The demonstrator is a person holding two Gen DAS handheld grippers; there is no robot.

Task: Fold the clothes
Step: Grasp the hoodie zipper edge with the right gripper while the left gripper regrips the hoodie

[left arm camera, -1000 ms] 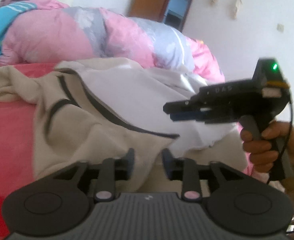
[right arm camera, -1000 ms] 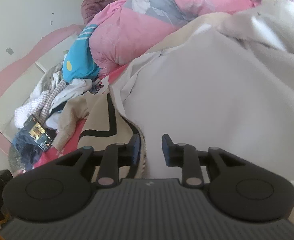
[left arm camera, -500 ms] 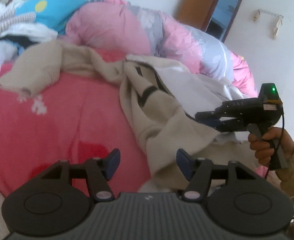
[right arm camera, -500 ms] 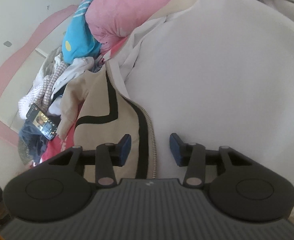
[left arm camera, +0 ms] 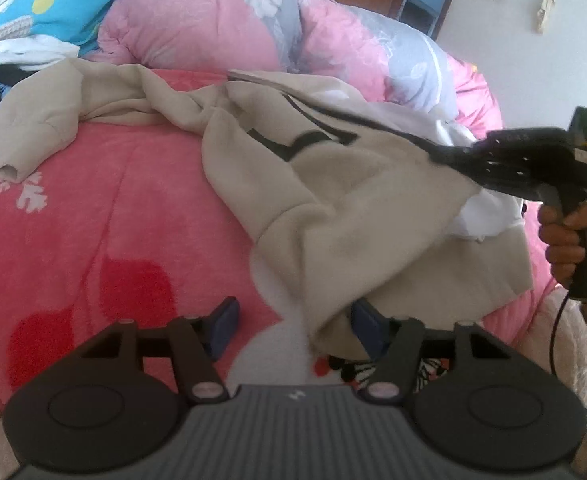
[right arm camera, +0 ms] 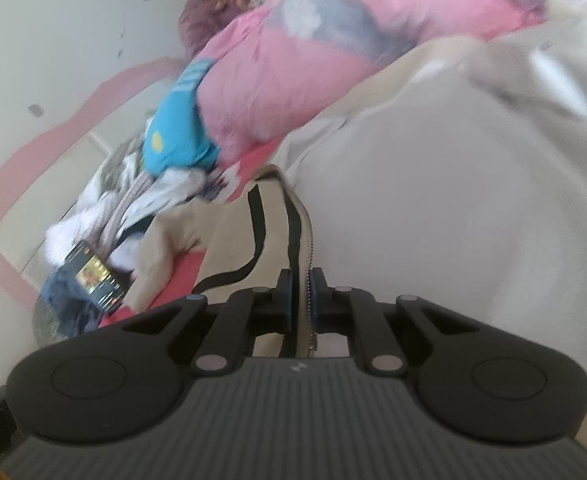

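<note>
The jacket (left arm camera: 333,200), beige with black trim and a white lining, lies crumpled across the pink bed (left arm camera: 93,208), bunched toward the bed's right side as the left wrist view shows it. One sleeve (left arm camera: 33,128) trails off toward the far left corner, near a heap of other clothes (right arm camera: 133,200). A rolled quilt (left arm camera: 221,28) runs along the bed's far edge behind it all.

The right gripper (right arm camera: 300,296) has its pads pressed together on the jacket's zipper edge (right arm camera: 307,240); the zipper tape runs straight between them, and the jaws are just finishing their closing. In the left wrist view that same gripper holds the front panel lifted a little off the bed, the white lining showing beneath.

The left gripper (left arm camera: 293,320) stands spread, its jaws easing slightly inward. A hanging fold of the jacket's hem drapes over its right-hand pad, but the pads do not press on cloth, so nothing is held there.

As for progress, folding looks barely begun. The jacket is unzipped, twisted and not laid flat; no clean fold is visible. One grip on the front edge is secured. What seems left: a second grip on the hem with the left gripper, spreading the garment flat, bringing in the sleeves, then folding the body. The other clothes appear untouched.
</note>
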